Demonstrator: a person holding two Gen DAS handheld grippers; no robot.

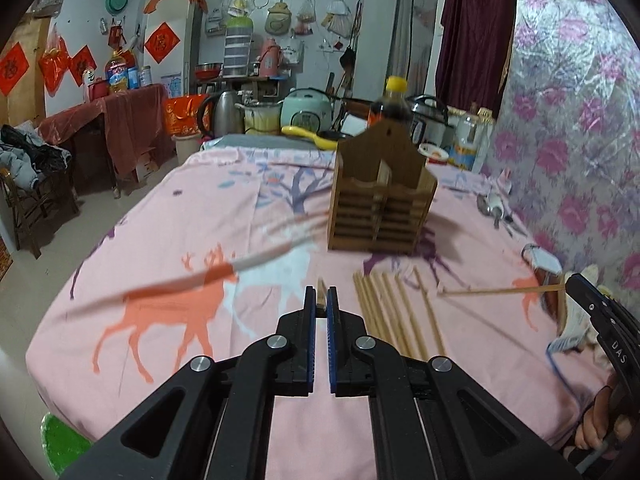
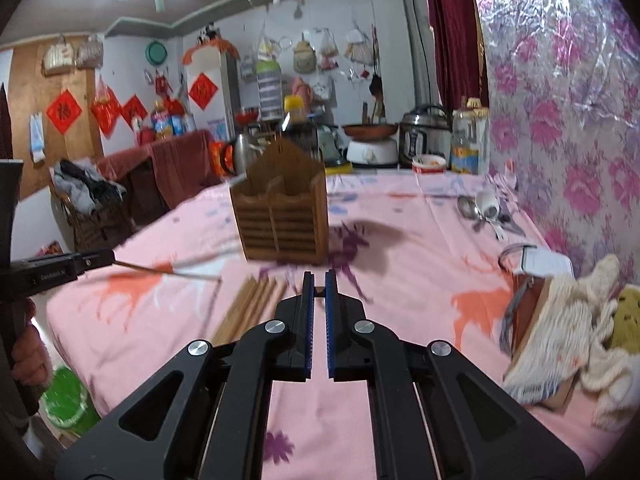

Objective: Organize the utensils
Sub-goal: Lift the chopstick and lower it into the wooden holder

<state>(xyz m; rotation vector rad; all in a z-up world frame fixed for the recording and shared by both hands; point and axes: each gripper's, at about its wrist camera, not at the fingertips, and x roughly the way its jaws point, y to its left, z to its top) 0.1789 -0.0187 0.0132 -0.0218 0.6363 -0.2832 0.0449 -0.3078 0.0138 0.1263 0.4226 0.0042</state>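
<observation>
left gripper (image 1: 320, 300): jaws pressed together, with the tan end of one chopstick showing between the tips.
left-held chopstick (image 2: 168, 272): sticks out sideways from the left gripper. Its long axis runs close to level and across the front of the wooden holder (image 1: 380, 208), and its free end points towards the right gripper.
right gripper (image 2: 319, 292): jaws drawn together, pinching one chopstick.
right-held chopstick (image 1: 500, 290): also crosswise and near level. It points back towards the left gripper, in front of the holder and to its right.
loose chopsticks (image 1: 384, 312): lie side by side on the pink cloth (image 1: 160, 220) just in front of the holder. Their long axes run towards the holder. They sit between the two grippers and lower than both held sticks.
wooden holder: stands upright near the middle of the cloth, its open compartments facing up.
spoons (image 1: 492, 204): lie to the right of the holder, near the flowered wall covering (image 1: 568, 120).
edges: the wall closes off the right of the holder. A dark bottle (image 1: 394, 104) and cookers crowd the table behind it.
open room: bare cloth spreads to the left of the holder as far as the table's rounded edge.
</observation>
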